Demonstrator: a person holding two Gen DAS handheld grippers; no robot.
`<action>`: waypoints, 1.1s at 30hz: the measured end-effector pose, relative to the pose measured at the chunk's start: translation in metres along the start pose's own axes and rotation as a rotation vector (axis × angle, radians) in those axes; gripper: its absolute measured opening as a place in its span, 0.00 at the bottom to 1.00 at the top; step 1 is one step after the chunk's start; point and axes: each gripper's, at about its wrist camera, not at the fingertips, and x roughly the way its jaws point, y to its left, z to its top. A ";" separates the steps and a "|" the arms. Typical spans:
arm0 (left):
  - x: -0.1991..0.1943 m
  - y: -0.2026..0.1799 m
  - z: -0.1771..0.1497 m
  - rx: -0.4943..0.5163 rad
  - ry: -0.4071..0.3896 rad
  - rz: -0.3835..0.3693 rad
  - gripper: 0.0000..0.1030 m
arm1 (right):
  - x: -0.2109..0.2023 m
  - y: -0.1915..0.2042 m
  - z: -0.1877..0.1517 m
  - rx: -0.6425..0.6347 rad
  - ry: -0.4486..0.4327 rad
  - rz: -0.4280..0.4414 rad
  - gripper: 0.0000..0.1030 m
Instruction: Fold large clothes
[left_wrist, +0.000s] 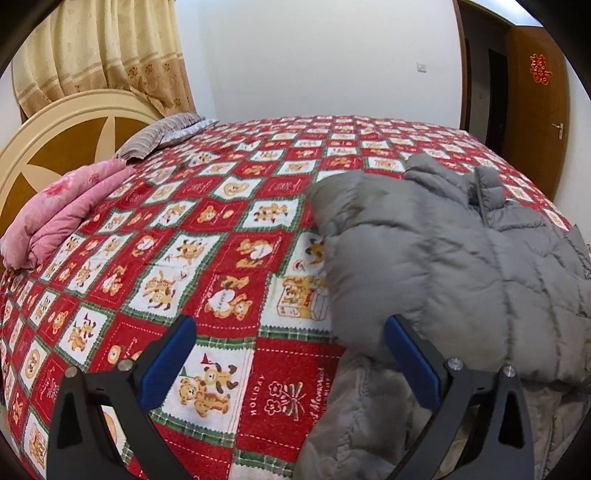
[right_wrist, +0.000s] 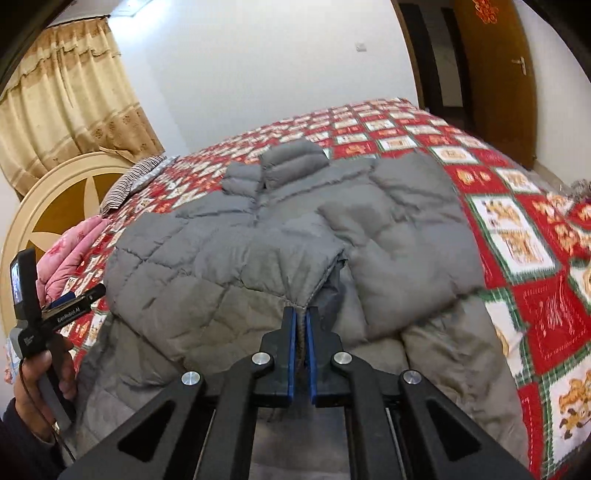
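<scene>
A grey puffer jacket (right_wrist: 295, 229) lies on the bed, collar toward the far side, hem hanging over the near edge. My right gripper (right_wrist: 302, 314) is shut on the cuff of the jacket's sleeve (right_wrist: 280, 273), which lies drawn across the jacket's front. In the left wrist view the same jacket (left_wrist: 461, 266) fills the right half. My left gripper (left_wrist: 291, 328) stands open above the bedspread at the jacket's left edge, its right finger (left_wrist: 410, 358) over the grey fabric, nothing between the pads. That left gripper (right_wrist: 79, 291) also shows at the left of the right wrist view, in a hand (right_wrist: 33, 384).
A red, white and green bear-print bedspread (left_wrist: 207, 236) covers the bed. A pink folded quilt (left_wrist: 62, 214) and a striped pillow (left_wrist: 162, 134) lie by the round headboard (left_wrist: 51, 147). Beige curtains (left_wrist: 107, 51) hang behind it. A brown door (left_wrist: 535, 107) stands at the right.
</scene>
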 end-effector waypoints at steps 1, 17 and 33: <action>0.004 0.001 -0.001 -0.003 0.014 0.013 1.00 | 0.004 -0.003 -0.004 0.002 0.019 -0.014 0.04; -0.007 0.030 0.005 -0.025 0.019 0.081 1.00 | -0.008 -0.032 -0.024 0.087 0.055 -0.077 0.01; 0.033 -0.041 0.043 -0.027 0.023 -0.088 1.00 | 0.028 0.052 0.036 -0.040 -0.023 0.031 0.60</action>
